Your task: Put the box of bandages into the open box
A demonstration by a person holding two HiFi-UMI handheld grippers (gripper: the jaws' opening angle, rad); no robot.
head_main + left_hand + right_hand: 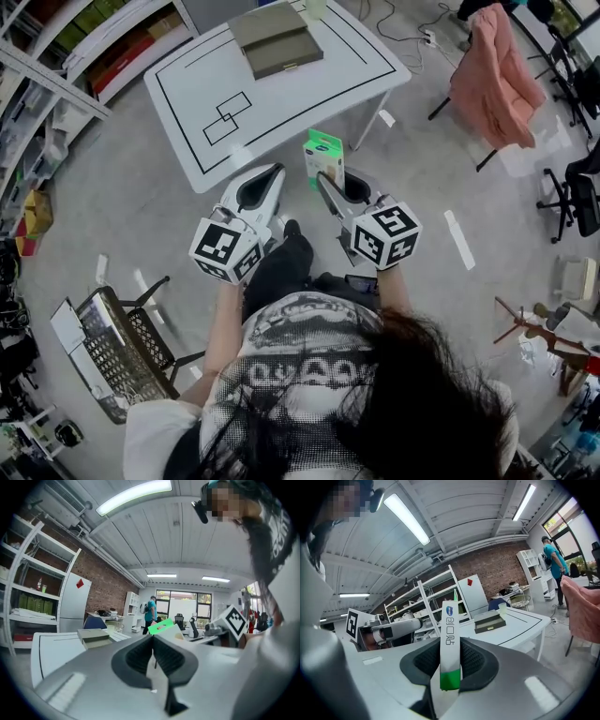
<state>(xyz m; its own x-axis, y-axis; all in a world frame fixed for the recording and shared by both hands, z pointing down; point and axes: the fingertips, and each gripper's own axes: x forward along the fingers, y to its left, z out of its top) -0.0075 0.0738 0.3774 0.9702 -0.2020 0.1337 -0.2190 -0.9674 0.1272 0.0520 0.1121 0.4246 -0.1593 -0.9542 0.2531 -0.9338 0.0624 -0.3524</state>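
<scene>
The bandage box (323, 157), white with a green end, stands upright between the jaws of my right gripper (325, 180), which is shut on it. In the right gripper view the bandage box (450, 641) is pinched narrow side on between the dark pads of that gripper (450, 663). My left gripper (277, 174) hovers beside it to the left, jaws shut and holding nothing; the left gripper view shows its tips (153, 638) meeting. A grey-olive box (275, 37) lies at the far end of the white table (187, 103), well beyond both grippers. Both gripper views show this grey-olive box (95, 637) (490, 622).
The table has black outlines drawn on it, and a pale cup (315, 7) stands behind the box. A pink cloth (492, 70) hangs over a chair at the right. A wire chair (112, 347) stands at the lower left, shelves (94, 37) at the upper left.
</scene>
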